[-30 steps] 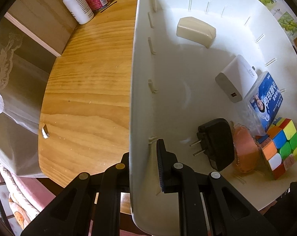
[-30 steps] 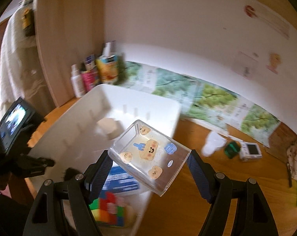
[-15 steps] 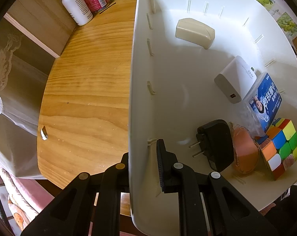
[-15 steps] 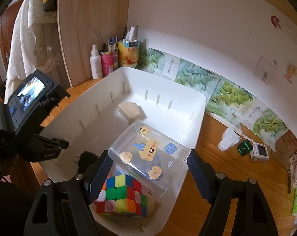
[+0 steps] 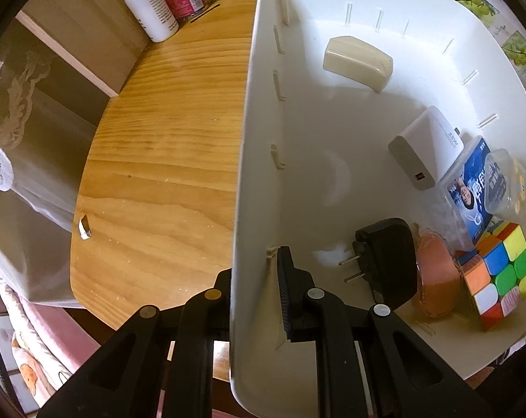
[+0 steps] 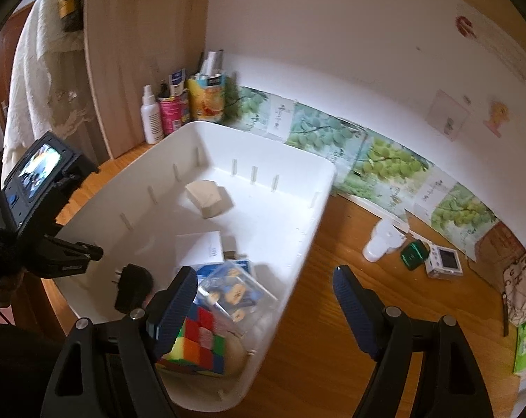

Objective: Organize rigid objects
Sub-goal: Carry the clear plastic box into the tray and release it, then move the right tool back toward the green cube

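Observation:
A white plastic bin [image 5: 249, 111] [image 6: 308, 230] sits on the wooden table. My left gripper [image 5: 254, 278] is shut on the bin's near wall. Inside lie a cream block [image 5: 358, 61], a white charger [image 5: 424, 149], a black plug adapter [image 5: 384, 261], a blue-labelled box [image 5: 471, 188], an orange object [image 5: 437, 278] and a colour cube [image 5: 499, 271] [image 6: 196, 341]. A clear box with bear stickers [image 6: 235, 292] [image 5: 506, 184] lies in the bin on the blue box. My right gripper [image 6: 266, 296] is open and empty above the bin's right wall.
A white spray bottle [image 6: 151, 118], a pink can [image 6: 170, 111] and a yellow carton [image 6: 207, 95] stand at the back left corner. A white cap [image 6: 381, 240], a green object [image 6: 414, 254] and a small timer [image 6: 444, 261] lie on the table to the right.
My right gripper opened and let go of the clear bear box, which now lies in the bin. The left gripper keeps its hold on the bin wall.

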Demonstrator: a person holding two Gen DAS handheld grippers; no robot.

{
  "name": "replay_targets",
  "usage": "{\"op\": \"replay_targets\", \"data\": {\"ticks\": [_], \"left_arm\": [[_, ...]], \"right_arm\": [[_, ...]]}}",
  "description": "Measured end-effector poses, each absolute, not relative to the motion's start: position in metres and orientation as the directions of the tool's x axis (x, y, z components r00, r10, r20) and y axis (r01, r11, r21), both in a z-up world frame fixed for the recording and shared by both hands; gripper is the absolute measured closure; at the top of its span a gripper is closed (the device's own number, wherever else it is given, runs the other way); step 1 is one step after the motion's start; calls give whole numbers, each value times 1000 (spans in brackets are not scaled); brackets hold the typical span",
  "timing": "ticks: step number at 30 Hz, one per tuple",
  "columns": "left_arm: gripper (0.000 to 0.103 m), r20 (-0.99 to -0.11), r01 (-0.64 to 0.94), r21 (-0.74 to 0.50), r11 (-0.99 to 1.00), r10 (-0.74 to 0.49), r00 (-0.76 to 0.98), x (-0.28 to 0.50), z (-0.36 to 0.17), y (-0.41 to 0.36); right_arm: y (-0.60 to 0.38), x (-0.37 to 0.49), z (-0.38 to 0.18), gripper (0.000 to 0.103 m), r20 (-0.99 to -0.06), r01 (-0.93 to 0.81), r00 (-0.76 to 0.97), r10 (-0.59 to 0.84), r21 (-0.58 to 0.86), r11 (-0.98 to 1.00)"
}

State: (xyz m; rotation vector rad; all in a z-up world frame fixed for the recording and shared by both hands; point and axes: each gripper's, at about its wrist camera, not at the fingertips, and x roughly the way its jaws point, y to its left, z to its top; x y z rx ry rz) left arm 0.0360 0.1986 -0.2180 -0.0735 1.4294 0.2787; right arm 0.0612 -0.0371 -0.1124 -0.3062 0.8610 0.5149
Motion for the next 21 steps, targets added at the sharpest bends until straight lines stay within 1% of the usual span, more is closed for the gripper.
{"op": "replay_targets", "data": {"ticks": [7,12,17,21], "left_arm": [[87,-980,-245,135,960,165,108,37,-219,197],[87,-980,-269,139,953,171,100,39,-220,197],[87,-984,-305,119,945,153,93,39,-220,201],[87,-983,-301,120,946,156,97,39,-220,201]], "right_arm": [[-78,85,-122,22,-806,-455,534,257,-17,890],[-121,115,-134,22,-836,-332,506,213,39,942],[-159,145,-145,22,-856,-220,472,212,119,968],[-178,174,-154,22,-873,-172,433,224,163,971]]}}
